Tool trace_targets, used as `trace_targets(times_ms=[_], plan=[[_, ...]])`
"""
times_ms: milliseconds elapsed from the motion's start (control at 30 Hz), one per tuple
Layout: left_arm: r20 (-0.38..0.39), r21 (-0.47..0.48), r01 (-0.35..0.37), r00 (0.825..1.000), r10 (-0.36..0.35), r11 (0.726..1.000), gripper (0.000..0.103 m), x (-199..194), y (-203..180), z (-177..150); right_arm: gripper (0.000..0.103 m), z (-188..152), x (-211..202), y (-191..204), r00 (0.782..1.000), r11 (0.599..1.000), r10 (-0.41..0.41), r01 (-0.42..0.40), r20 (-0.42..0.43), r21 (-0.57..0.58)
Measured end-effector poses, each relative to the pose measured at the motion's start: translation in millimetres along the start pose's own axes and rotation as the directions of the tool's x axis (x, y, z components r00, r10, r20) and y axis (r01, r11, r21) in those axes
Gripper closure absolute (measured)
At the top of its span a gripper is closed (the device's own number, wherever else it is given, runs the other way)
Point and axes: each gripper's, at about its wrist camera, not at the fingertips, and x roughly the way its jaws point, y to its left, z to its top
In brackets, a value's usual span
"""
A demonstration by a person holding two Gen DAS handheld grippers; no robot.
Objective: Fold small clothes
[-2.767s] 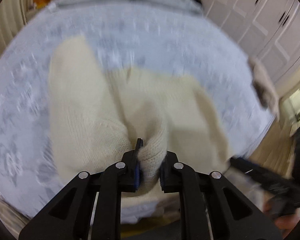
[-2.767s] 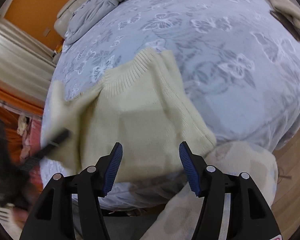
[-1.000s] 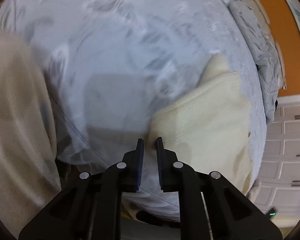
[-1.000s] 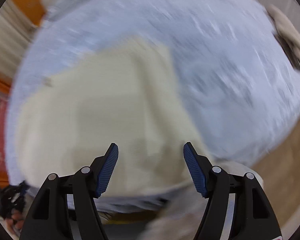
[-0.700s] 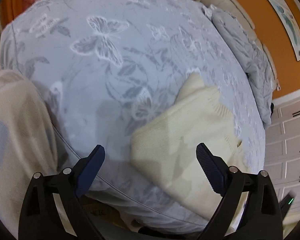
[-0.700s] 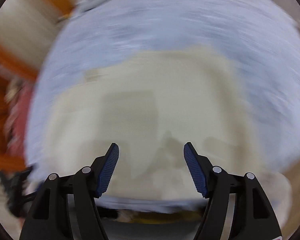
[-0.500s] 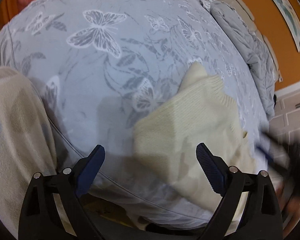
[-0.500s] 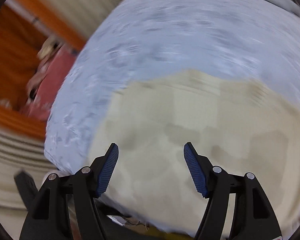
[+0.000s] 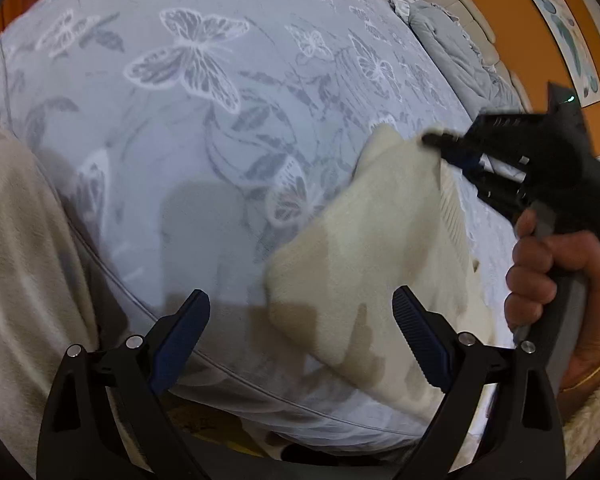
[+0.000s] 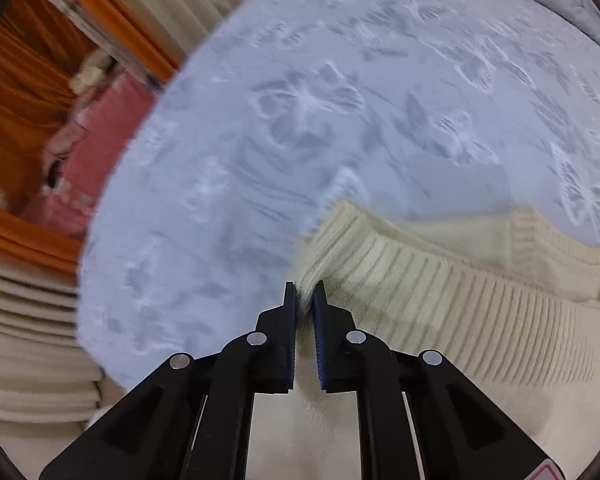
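Note:
A cream knitted sweater (image 9: 380, 248) lies partly folded on the pale blue butterfly-print bedspread (image 9: 204, 92). My left gripper (image 9: 300, 332) is wide open and empty, just short of the sweater's near corner. My right gripper (image 10: 305, 300) is shut on the ribbed hem corner of the sweater (image 10: 440, 288). In the left wrist view the right gripper (image 9: 452, 146) shows at the sweater's far edge, held by a hand.
A crumpled grey blanket (image 9: 452, 48) lies at the far end of the bed by an orange wall. Orange curtains and a pink bundle (image 10: 96, 140) stand beyond the bed's side. My cream-clad leg (image 9: 16, 260) fills the left.
My left gripper let go of the sweater and opened wide. My right gripper swung across to the sweater's hem corner and shut on it.

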Motion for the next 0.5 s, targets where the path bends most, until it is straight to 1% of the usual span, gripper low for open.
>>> trace_targets(times_ms=[67, 133, 167, 200, 267, 300, 333, 367, 400, 433, 467, 500], plan=[[-0.026, -0.004, 0.000, 1.000, 0.000, 1.000, 0.013, 7, -1, -1, 0.085, -5, 30, 1, 0.995, 0.999, -0.031, 0.028, -0.093, -0.028], [-0.047, -0.007, 0.006, 0.999, -0.006, 1.000, 0.013, 12, -3, -3, 0.082, -10, 27, -5, 0.999, 1.000, 0.002, -0.002, -0.048, -0.016], [-0.056, -0.010, 0.011, 0.998, -0.012, 1.000, 0.012, 15, -3, -3, 0.079, -11, 18, -12, 0.999, 0.999, 0.041, -0.040, -0.026, 0.029], [-0.071, -0.026, 0.017, 0.997, -0.019, 1.000, 0.009, 19, -2, -2, 0.074, -15, 2, -21, 0.995, 0.992, 0.098, -0.099, 0.016, 0.078], [-0.089, -0.075, 0.019, 0.996, -0.025, 0.997, 0.009, 27, 4, -1, 0.073, -29, -31, -38, 0.985, 0.984, 0.139, -0.149, 0.099, 0.101], [-0.095, -0.117, 0.021, 0.995, -0.032, 0.993, 0.008, 33, 9, 1, 0.069, -37, -48, -50, 0.982, 0.984, 0.121, -0.137, 0.144, 0.112], [-0.091, -0.135, 0.025, 0.995, -0.037, 0.991, 0.007, 35, 10, 2, 0.064, -48, -65, -66, 0.979, 0.985, 0.081, -0.107, 0.185, 0.134], [-0.085, -0.158, 0.026, 0.996, -0.040, 0.987, 0.005, 38, 10, 5, 0.064, -56, -76, -79, 0.977, 0.985, 0.045, -0.079, 0.208, 0.155], [-0.081, -0.159, 0.015, 0.996, -0.028, 0.987, 0.005, 39, 7, 6, 0.064, -68, -87, -98, 0.975, 0.982, -0.013, -0.029, 0.223, 0.187], [-0.076, -0.148, 0.007, 0.997, -0.018, 0.989, 0.005, 40, 3, 6, 0.064, -86, -101, -127, 0.969, 0.971, -0.087, 0.030, 0.232, 0.238], [-0.071, -0.131, 0.001, 0.997, -0.011, 0.991, 0.007, 41, -1, 7, 0.064, -102, -111, -154, 0.961, 0.953, -0.145, 0.073, 0.235, 0.293], [-0.061, -0.111, -0.009, 0.998, 0.002, 0.994, 0.016, 41, -6, 7, 0.064, -114, -118, -176, 0.954, 0.934, -0.191, 0.103, 0.233, 0.342]])
